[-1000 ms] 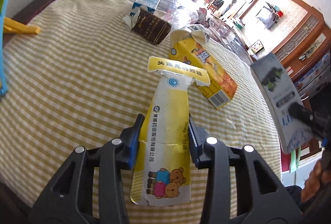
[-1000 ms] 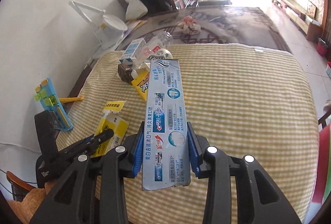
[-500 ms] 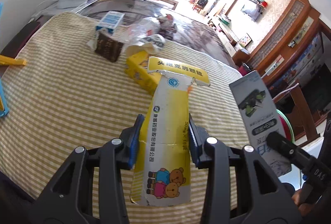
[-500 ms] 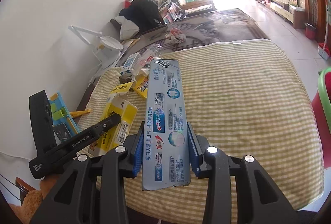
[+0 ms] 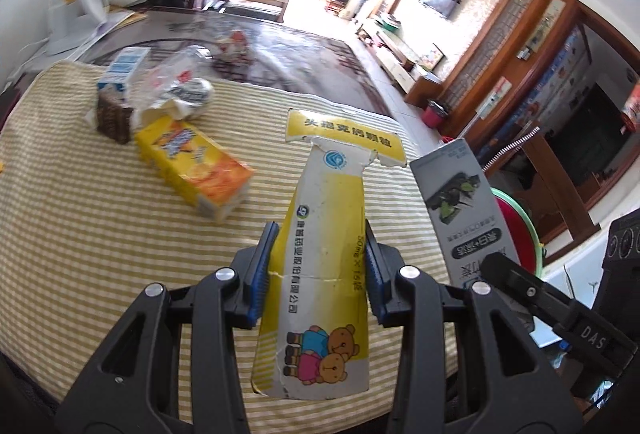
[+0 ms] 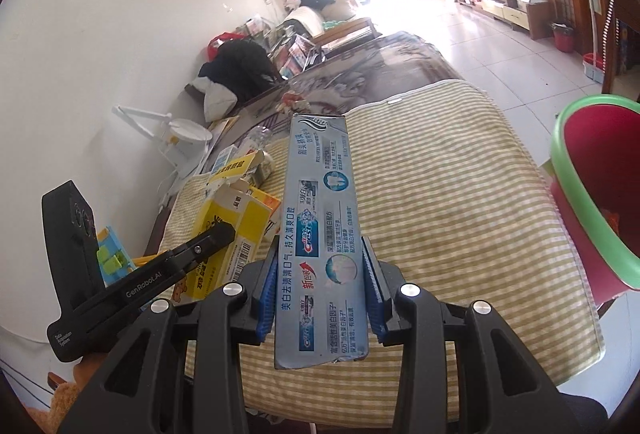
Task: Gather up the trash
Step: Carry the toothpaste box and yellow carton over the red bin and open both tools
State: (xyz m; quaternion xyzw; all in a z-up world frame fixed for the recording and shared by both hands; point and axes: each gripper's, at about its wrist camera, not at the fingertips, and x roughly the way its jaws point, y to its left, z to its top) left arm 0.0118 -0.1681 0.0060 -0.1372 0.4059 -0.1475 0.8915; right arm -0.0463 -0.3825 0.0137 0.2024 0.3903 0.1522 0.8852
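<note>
Yellow and white cardboard fills the left wrist view: a flattened medicine box (image 5: 326,274) with two cartoon bears printed near its lower end is pinched between the blue pads (image 5: 262,274) of the left gripper (image 5: 320,266), whose jaws stand narrowly apart and press on both long edges. The box is held clear above the striped yellow tablecloth (image 5: 80,234), its torn top flap pointing away from the camera. On the cloth beyond lie an orange juice carton (image 5: 196,169), a small brown carton (image 5: 114,117), a crumpled clear plastic bottle (image 5: 180,85) and a blue-and-white milk carton (image 5: 122,67), bunched near the far left corner. The right gripper (image 6: 320,274) is clamped the same way on a long blue toothpaste box (image 6: 322,234), held lengthwise over the cloth. To its right, just beside the table edge, stands a red bin (image 6: 588,193) with a green rim. Each wrist view shows the other gripper alongside.
</note>
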